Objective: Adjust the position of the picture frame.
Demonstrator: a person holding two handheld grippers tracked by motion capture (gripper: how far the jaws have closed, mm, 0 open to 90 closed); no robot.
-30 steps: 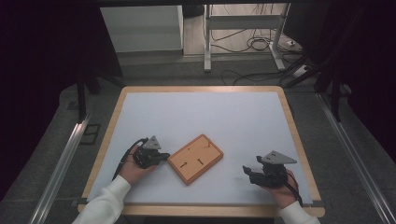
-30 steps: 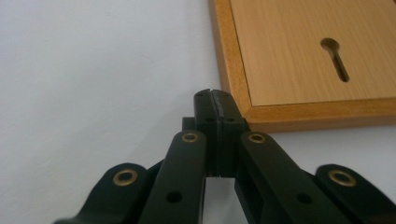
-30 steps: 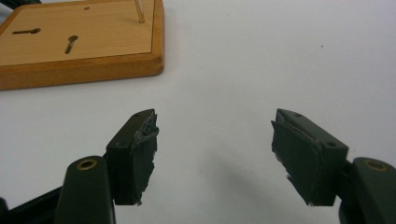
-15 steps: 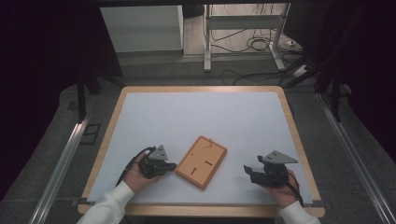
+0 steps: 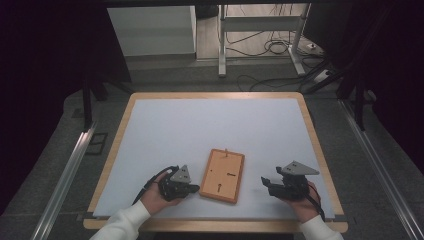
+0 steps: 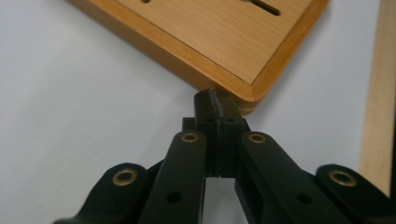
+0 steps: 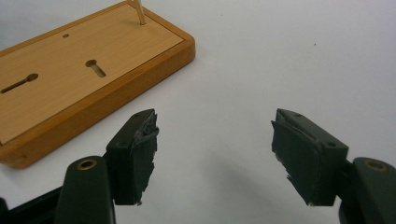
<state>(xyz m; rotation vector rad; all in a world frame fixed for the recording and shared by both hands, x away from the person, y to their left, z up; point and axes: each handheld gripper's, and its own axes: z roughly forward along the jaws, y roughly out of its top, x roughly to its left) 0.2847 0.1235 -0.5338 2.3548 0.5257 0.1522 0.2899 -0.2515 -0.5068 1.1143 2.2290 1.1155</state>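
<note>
wooden board [image 5: 223, 175], closed left claw [image 6: 216, 100] touching

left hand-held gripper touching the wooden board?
Touching. Left gripper view: the shut left hand-held gripper presses its tip against the near corner edge of the wooden board, no gap.

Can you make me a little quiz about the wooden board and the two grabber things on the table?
1. True or false: the left gripper has its fingers pressed together, with the tips at a corner of the wooden board.
2. Which gripper has its fingers wide apart? A) left B) right C) both
3. Fill in: the wooden board lies flat on the white ____.

Key
1. True: in the left gripper view the closed fingers meet the board's corner.
2. B: the right gripper is open over the bare white table, beside the board and apart from it.
3. Table.
</note>
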